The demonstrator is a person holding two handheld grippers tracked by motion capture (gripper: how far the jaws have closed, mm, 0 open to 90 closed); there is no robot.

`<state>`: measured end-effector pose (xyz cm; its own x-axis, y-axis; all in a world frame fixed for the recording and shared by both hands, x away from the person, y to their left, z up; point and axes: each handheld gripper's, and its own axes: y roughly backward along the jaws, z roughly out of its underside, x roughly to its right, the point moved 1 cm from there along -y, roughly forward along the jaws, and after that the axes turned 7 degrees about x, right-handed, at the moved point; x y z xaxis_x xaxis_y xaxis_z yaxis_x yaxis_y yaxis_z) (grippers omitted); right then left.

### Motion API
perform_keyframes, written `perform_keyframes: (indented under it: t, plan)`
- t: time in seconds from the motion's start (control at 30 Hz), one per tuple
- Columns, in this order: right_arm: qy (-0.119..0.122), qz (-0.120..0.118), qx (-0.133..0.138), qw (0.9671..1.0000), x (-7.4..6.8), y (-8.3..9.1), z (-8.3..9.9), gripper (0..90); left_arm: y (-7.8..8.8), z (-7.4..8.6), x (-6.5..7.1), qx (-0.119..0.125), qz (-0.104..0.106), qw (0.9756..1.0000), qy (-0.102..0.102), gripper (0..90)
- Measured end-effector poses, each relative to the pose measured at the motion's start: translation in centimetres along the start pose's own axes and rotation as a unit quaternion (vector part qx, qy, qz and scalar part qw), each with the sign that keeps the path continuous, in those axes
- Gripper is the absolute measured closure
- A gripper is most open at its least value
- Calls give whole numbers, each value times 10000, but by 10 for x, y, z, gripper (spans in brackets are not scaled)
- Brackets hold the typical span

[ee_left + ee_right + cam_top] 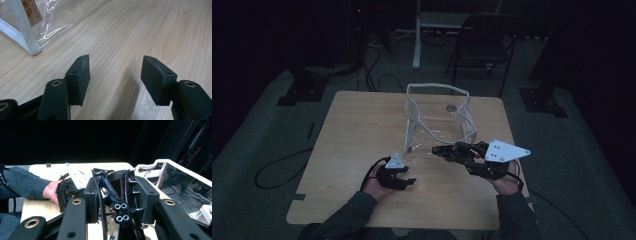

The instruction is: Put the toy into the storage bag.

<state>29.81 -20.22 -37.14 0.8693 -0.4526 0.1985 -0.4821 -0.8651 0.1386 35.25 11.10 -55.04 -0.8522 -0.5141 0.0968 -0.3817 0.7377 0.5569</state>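
right gripper [117, 195] clamps a dark wiry object [117, 192], its identity unclear.

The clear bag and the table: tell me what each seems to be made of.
The bag looks like transparent, glossy soft plastic: the tabletop shows through it and creases catch highlights, with white trim that seems woven along its edges. The table looks like pale wood or wood-look laminate, matte, with plain grain lines in the left gripper view.

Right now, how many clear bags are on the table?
1. The clear bag stands open at the table's far middle, just beyond the right gripper.
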Motion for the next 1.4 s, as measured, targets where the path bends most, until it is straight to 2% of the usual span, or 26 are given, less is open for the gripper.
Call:
perform_keyframes:
  t: [0.93, 1.4]
  plan:
    - [121, -82, 266, 9995, 6, 3, -28, 596, 0, 0, -1, -28, 3, 10000, 27, 409]
    - [288, 35, 354, 9990, 14, 13, -46, 595, 0, 0, -1, -32, 1, 10000, 38, 409]
